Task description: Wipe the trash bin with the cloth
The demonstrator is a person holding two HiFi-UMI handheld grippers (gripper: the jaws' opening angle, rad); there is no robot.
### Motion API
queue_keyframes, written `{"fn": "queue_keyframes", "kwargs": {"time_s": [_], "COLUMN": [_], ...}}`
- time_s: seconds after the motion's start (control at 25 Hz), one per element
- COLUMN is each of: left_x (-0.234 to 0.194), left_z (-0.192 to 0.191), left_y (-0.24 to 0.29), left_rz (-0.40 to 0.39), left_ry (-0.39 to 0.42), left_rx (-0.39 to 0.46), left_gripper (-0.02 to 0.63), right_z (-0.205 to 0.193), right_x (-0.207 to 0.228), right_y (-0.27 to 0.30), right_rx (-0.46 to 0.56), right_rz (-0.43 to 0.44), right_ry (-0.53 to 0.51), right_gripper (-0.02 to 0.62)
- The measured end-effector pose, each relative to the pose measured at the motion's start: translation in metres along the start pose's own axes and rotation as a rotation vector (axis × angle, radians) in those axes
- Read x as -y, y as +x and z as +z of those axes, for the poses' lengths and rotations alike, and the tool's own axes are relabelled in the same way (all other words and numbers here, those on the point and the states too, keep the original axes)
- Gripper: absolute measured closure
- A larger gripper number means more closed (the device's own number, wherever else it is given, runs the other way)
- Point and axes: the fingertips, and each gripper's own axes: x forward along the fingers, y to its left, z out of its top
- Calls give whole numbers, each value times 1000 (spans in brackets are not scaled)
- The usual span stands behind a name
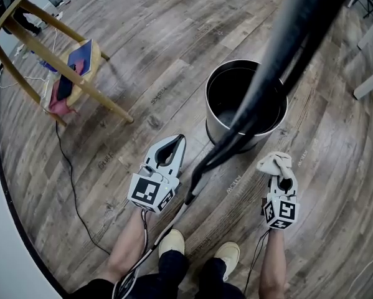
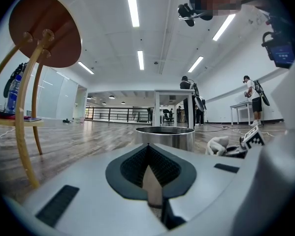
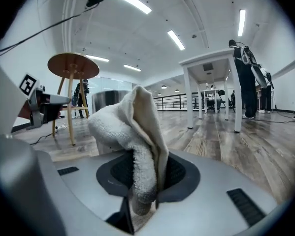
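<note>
Right gripper (image 1: 278, 178) is clamped on the cloth (image 1: 274, 162), a pale, fluffy rag that bunches up out of the closed jaws and flops over their tips. In the right gripper view the cloth (image 3: 132, 127) fills the slot of the right gripper (image 3: 142, 181) and stands up in a soft fold.

Left gripper (image 1: 179, 142) has its jaws brought together, tips meeting, with nothing between them. The left gripper view shows the left gripper (image 2: 148, 149) with only bare pads around a small teardrop-shaped gap.

Both are held low over the wooden floor (image 1: 174, 42), the person's two shoes (image 1: 172, 242) just below them.

The trash bin (image 1: 212, 98), a round metal one with a dark inside, stands upright on the floor just ahead of the grippers and roughly between them. The cloth hangs near the bin's lower wall on the right side, with a strip of floor showing between them. From the left gripper view the trash bin (image 2: 166, 135) sits straight ahead, its rim level, and the cloth (image 2: 217, 145) shows off to the right.

A thick dark cable (image 1: 261, 86), out of focus, cuts across the head view over the bin and runs down between the grippers.

Off to the left stands a wooden stool (image 1: 68, 67), well apart from the bin. A white table (image 3: 211, 63) stands further back in the room.
</note>
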Motion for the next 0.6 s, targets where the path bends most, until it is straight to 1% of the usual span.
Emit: {"fn": "queue_keyframes", "kwargs": {"time_s": [0.16, 0.24, 0.4, 0.6], "left_x": [7, 11, 15, 11], "left_z": [-5, -5, -2, 4], "left_y": [2, 2, 2, -2], "left_rz": [-12, -18, -32, -35], "left_ry": [9, 17, 27, 53], "left_rx": [-8, -8, -5, -9], "left_gripper": [611, 611, 611, 611], "right_z": [31, 40, 53, 60], "right_x": [-31, -48, -79, -95], "right_y": [-12, -13, -12, -11], "right_rx": [37, 39, 48, 46], "right_rz": [73, 110, 182, 216], "right_ry": [26, 40, 30, 34], "right_gripper": [500, 500, 500, 500]}}
